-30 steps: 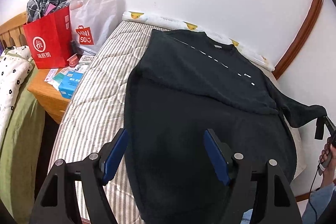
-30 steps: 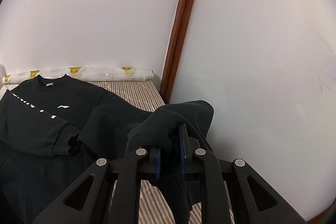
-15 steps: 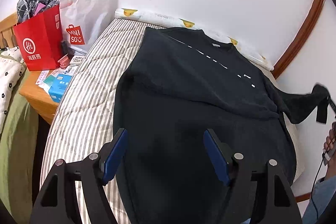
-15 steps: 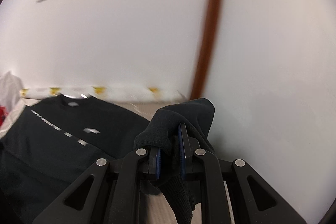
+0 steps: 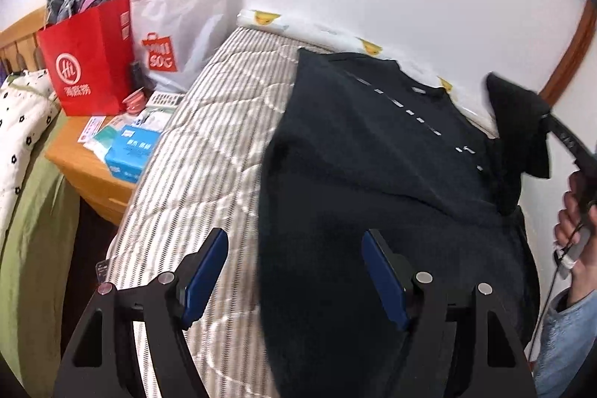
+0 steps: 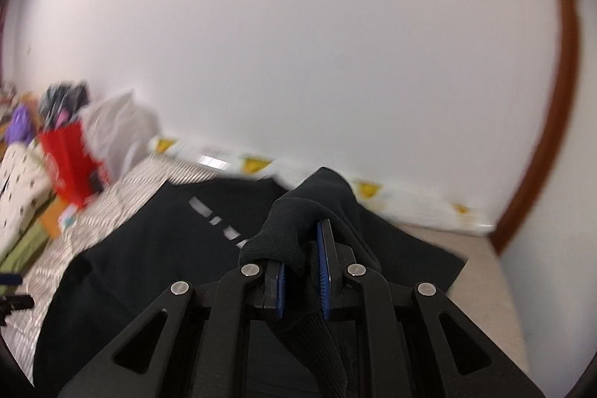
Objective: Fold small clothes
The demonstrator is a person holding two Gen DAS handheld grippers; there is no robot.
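A black sweatshirt (image 5: 373, 152) with a white dashed line across the chest lies flat on the striped bed (image 5: 224, 122); it also shows in the right wrist view (image 6: 160, 248). My right gripper (image 6: 302, 248) is shut on the sweatshirt's right sleeve (image 6: 313, 204) and holds it lifted above the body of the garment. The lifted sleeve (image 5: 518, 114) also shows in the left wrist view. My left gripper (image 5: 294, 271) is open and empty, above the sweatshirt's lower left edge.
A wooden nightstand (image 5: 86, 166) left of the bed carries a red paper bag (image 5: 89, 62), a white plastic bag (image 5: 179, 25) and a blue tissue box (image 5: 130, 155). A rolled mat (image 5: 335, 36) lies along the white wall. A brown door frame (image 6: 552, 137) stands at the right.
My right gripper has swung left and up with the sleeve, carrying it from beside the bed's right edge to over the sweatshirt's body. My left gripper stayed open and shifted slightly.
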